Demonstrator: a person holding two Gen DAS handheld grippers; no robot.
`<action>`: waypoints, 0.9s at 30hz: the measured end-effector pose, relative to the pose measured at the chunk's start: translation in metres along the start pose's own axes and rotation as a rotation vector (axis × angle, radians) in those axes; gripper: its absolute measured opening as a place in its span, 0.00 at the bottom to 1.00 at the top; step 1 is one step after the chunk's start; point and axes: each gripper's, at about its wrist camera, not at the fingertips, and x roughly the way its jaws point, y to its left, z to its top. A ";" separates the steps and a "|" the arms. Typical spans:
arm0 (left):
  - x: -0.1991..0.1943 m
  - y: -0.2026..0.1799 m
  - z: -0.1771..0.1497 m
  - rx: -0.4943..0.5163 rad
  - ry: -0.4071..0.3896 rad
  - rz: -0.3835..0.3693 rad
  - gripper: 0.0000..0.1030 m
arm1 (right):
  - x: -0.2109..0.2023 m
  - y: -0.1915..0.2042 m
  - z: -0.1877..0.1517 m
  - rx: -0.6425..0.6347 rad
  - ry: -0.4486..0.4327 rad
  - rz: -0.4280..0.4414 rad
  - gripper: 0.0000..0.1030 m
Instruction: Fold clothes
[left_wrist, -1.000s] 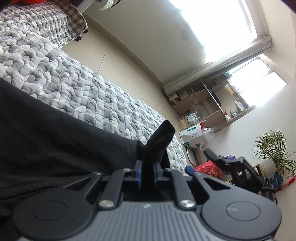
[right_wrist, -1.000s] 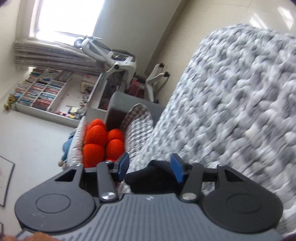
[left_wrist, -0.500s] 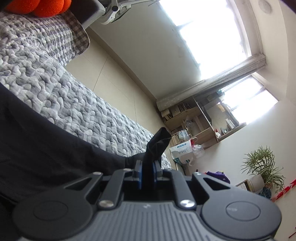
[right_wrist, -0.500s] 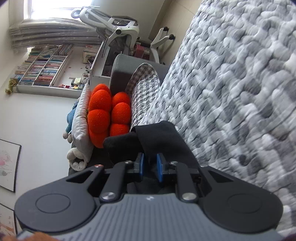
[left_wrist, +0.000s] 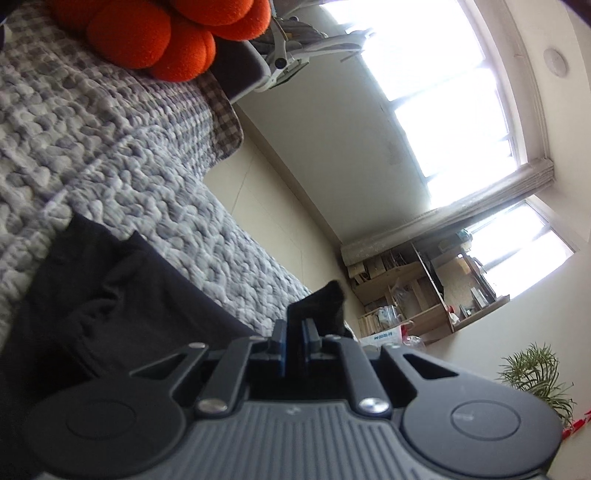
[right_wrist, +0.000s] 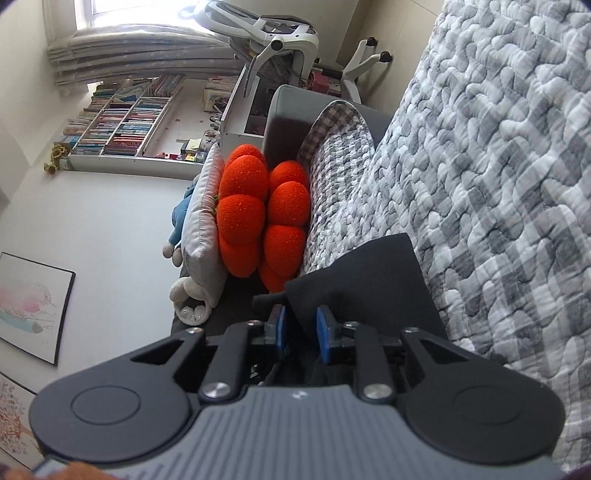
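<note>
Both grippers grip a black garment (left_wrist: 122, 306) above a grey quilted bedspread (left_wrist: 110, 147); in the left wrist view the left gripper (left_wrist: 294, 341) has its blue-padded jaws clamped on a narrow tongue of the cloth that pokes up at frame centre, while the rest of the garment trails away to the lower left, bunched and creased, over the bedspread; in the right wrist view the right gripper (right_wrist: 299, 334) shows jaws a little way apart with black garment (right_wrist: 369, 280) filling the gap, so they appear pressed on a thick wad of cloth, though how firmly cannot be told.

The risk lies in those two holds; the left pinch takes only a small edge, so a sharp tug would likely pull the cloth free and drop that corner; the right bite sits on a bulky bunch, which may gather more than one layer and carry a hidden wrinkle into the fold; uneven pull between the two would probably skew the edge, leaving the fold crooked on the bedspread (right_wrist: 498, 166).

An orange flower-shaped cushion (right_wrist: 264, 218) sits at mid-frame in the right view, near the far edge of the garment, beside a checked pillow (right_wrist: 336, 158); a wide sweep that way could drag cloth against it.
</note>
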 end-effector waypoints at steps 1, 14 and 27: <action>-0.004 0.002 0.002 0.000 -0.010 0.014 0.08 | 0.000 0.001 -0.001 -0.009 -0.004 -0.007 0.24; 0.003 -0.049 -0.032 0.386 0.204 -0.009 0.58 | 0.025 0.025 -0.015 -0.239 -0.068 -0.162 0.35; 0.007 -0.054 -0.061 0.619 0.396 0.077 0.05 | 0.094 0.065 -0.051 -0.817 -0.122 -0.442 0.43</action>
